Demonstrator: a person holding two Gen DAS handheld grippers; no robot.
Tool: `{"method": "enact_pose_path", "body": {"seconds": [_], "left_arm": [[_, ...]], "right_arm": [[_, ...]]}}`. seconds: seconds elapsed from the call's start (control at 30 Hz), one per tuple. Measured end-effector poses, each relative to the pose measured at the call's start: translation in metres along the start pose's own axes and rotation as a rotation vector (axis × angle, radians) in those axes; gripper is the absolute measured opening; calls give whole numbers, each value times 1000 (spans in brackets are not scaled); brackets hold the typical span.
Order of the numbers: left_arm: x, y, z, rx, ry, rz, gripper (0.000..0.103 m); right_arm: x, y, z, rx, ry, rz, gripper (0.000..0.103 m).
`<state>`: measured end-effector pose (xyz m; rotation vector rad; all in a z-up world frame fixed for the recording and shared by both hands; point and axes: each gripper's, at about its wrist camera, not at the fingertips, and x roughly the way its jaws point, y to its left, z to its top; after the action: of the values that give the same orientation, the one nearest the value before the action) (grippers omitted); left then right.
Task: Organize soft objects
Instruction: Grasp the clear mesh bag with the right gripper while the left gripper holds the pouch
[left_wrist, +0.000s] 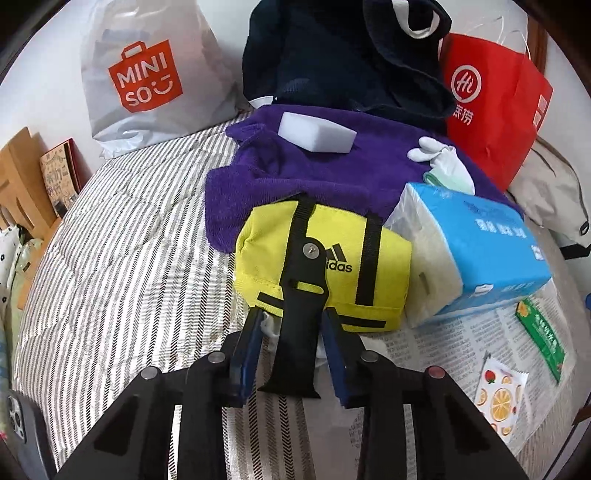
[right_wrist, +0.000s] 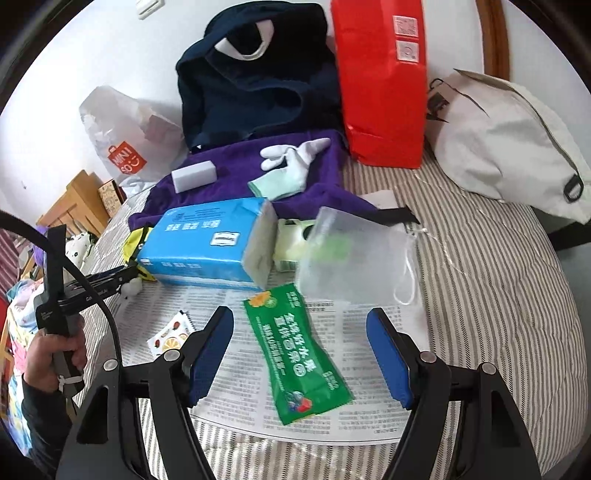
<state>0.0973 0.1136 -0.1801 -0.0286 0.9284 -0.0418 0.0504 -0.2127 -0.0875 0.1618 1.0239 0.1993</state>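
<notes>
While hidden from the left wrist, a mesh pouch shows rightward.

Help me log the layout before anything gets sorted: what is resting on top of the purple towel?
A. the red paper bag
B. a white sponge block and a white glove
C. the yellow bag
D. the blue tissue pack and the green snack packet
B: the white sponge block and the white glove both lie on the purple towel.

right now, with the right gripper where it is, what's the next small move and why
Probably lower the right gripper and close on the green packet. Its jaws stand open, and the packet lies flat on the newspaper in line between the fingers, not yet gripped.
</notes>
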Motion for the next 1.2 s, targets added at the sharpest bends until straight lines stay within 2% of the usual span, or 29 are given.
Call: {"method": "enact_pose_path", "body": {"seconds": [0.07,0.13,0.17,0.23,0.33,0.57,0.67,0.77,0.8,0.83,0.87,0.93,0.97,1.03,1.07,1.1,1.2], "left_arm": [[0,0,0,-3,-7,18,38],[2,0,-2,-2,-13,10,38],[2,0,-2,1,-12,9,38],[0,-1,-1,8,-14,-2,28],[-5,-2,-2,6,-21,1,23],[-17,11,-5,-38,-40,-11,21],[-10,11,-6,-17,0,7,23],[-7,11,-4,-29,-6,2,32],[-7,11,-1,-32,-7,14,40],[-6,11,1,-32,-11,26,52],[-7,10,4,-29,-19,39,56],[-8,7,7,-5,-40,46,57],[-7,4,8,13,-40,47,56],[-3,-3,8,54,-25,45,33],[-3,-6,8,70,-19,52,29],[-4,-7,8,74,-24,57,26],[-9,-2,7,54,-36,40,25]], "right_arm": [[1,-5,0,14,-1,-4,74],[3,-10,-1,26,0,-5,74],[4,-11,-1,29,-1,-6,74],[6,-13,-2,33,-2,-7,74],[9,-14,-3,28,-1,-10,74],[13,-17,-6,28,8,-13,74],[15,-19,-8,31,11,-14,74],[17,-20,-9,31,17,-19,74],[18,-21,-9,31,18,-18,74],[18,-21,-9,31,20,-17,74],[18,-21,-9,31,20,-18,74],[19,-21,-9,31,25,-18,74],[20,-21,-9,29,28,-17,74],[20,-20,-9,22,29,-18,74],[20,-20,-9,19,30,-18,74],[19,-19,-9,18,30,-19,74],[18,-18,-10,15,27,-16,74]]}}
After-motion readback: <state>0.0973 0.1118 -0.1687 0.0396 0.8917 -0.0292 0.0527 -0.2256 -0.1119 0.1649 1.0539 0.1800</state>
